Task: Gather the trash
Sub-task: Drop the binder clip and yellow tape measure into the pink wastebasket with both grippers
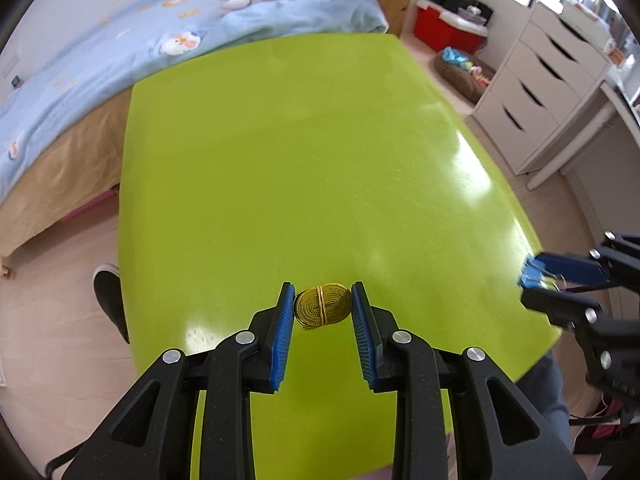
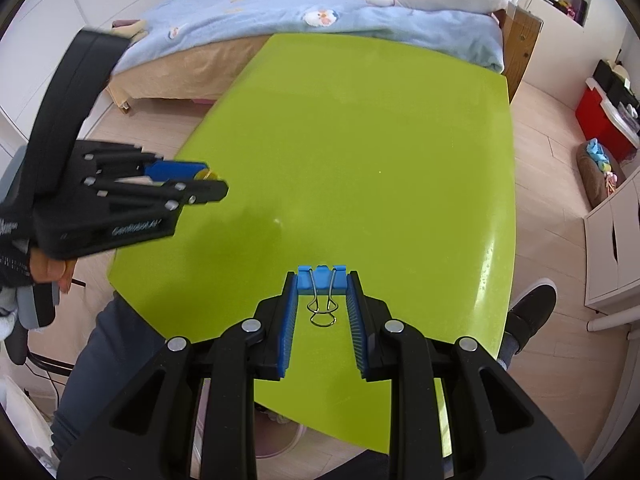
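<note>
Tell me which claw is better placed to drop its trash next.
Right, narrowly. Both are loaded: the left claw grips the yellow coiled tape, the right claw the blue binder clip. The right hangs nearer the green table's edge; no bin shows.

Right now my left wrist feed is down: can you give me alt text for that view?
The left gripper is shut on a coiled yellow tape bound with a rubber band, held over the lime-green table. At the right edge, the right gripper is shut on a blue binder clip. A bed with a light-blue blanket stands behind the table.
</note>
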